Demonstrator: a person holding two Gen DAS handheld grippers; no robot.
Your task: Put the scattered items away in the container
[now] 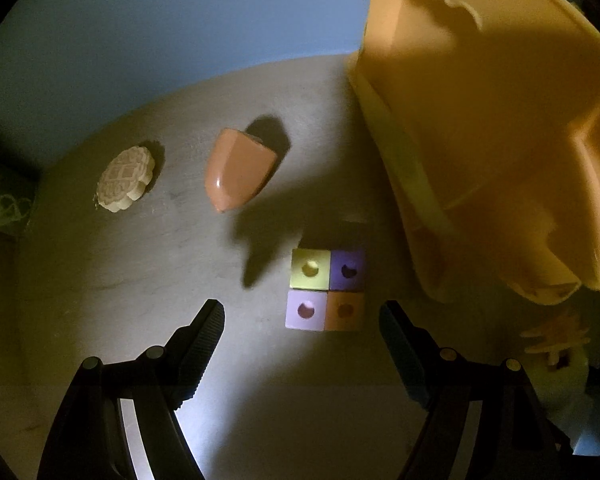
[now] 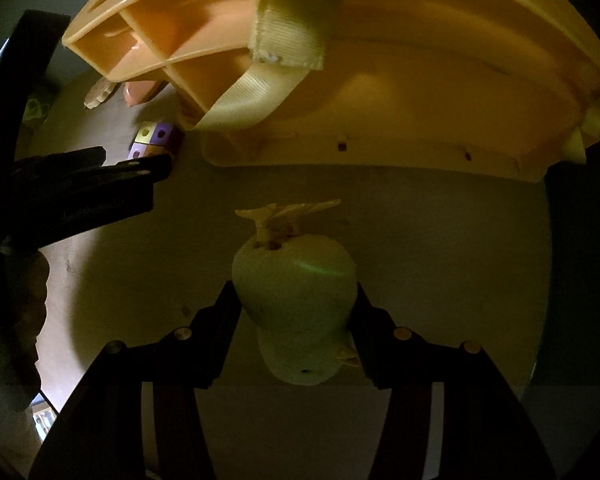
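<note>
Right gripper (image 2: 298,304) clamps the green apple (image 2: 296,280); left gripper (image 1: 302,320) gapes over the block (image 1: 326,290)

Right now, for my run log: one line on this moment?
left gripper: open above block square | right gripper: shut on green pear | basket: ahead

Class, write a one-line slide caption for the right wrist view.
Right gripper clasps a pale green toy apple before the orange basket.
</note>
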